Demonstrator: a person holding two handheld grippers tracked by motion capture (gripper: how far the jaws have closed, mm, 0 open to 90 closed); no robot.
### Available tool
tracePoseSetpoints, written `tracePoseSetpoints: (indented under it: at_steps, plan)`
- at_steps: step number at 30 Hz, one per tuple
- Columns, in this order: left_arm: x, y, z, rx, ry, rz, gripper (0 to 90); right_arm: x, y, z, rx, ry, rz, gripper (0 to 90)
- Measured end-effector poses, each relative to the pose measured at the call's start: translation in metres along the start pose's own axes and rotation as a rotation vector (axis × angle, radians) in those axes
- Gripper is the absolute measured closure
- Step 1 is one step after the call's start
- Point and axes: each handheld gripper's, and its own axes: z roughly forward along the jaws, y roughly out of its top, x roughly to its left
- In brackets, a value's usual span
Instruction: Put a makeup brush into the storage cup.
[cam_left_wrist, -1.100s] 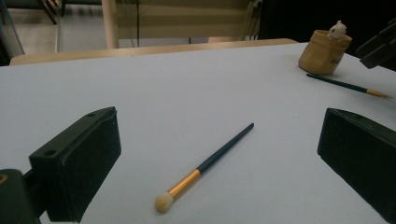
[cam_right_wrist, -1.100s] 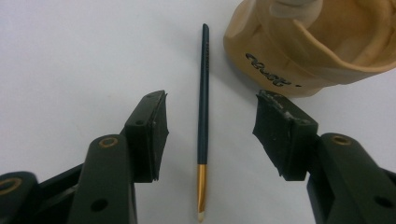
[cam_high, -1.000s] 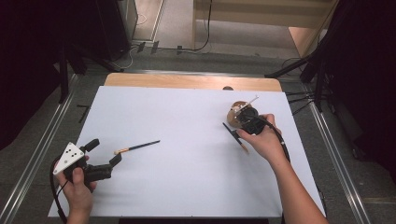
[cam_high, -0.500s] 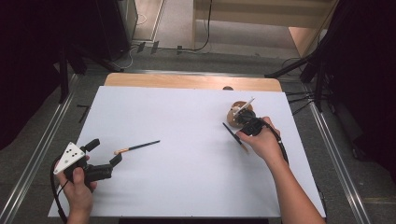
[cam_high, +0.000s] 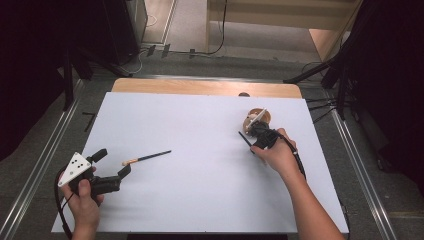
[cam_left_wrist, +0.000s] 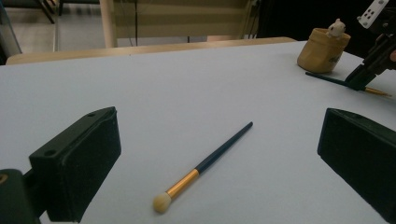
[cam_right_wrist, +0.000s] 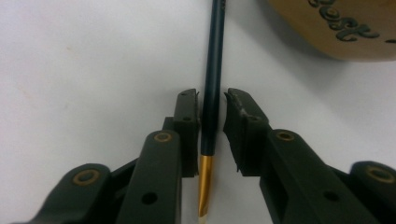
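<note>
R gripper (cam_right_wrist: 213, 109) sank, jaws just closing round dark brush (cam_right_wrist: 214, 70) beside wooden pot (cam_right_wrist: 336, 28), near pinched; L gripper (cam_left_wrist: 219, 154) jaws wide open, idle

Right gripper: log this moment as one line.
right gripper: jaws closing around brush, small gap at one pad | cup: beside it | left gripper: open, idle near second brush

One brush (cam_high: 147, 158) lies left on the table (cam_high: 200, 200), another (cam_high: 244, 138) right, beside the cup (cam_high: 256, 118).
</note>
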Motion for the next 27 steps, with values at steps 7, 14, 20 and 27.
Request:
tracePoseSetpoints:
  at_steps: [7, 14, 20, 27]
  plan:
    - [-0.003, 0.0, 0.002, 0.006, -0.005, 0.006, 0.0, 0.004, -0.002, 0.0, -0.015, -0.012, -0.022, 84.8]
    - [-0.006, 0.0, 0.007, 0.017, -0.012, 0.015, 0.0, -0.001, -0.013, -0.004, -0.102, 0.02, 0.008, 84.9]
    - [-0.005, 0.001, 0.007, -0.001, -0.042, -0.036, 0.0, -0.001, -0.025, -0.02, -0.217, 0.027, 0.034, 84.9]
    - [-0.009, 0.006, 0.011, -0.015, -0.058, -0.062, 0.0, -0.004, -0.047, -0.043, -0.379, 0.034, 0.058, 84.8]
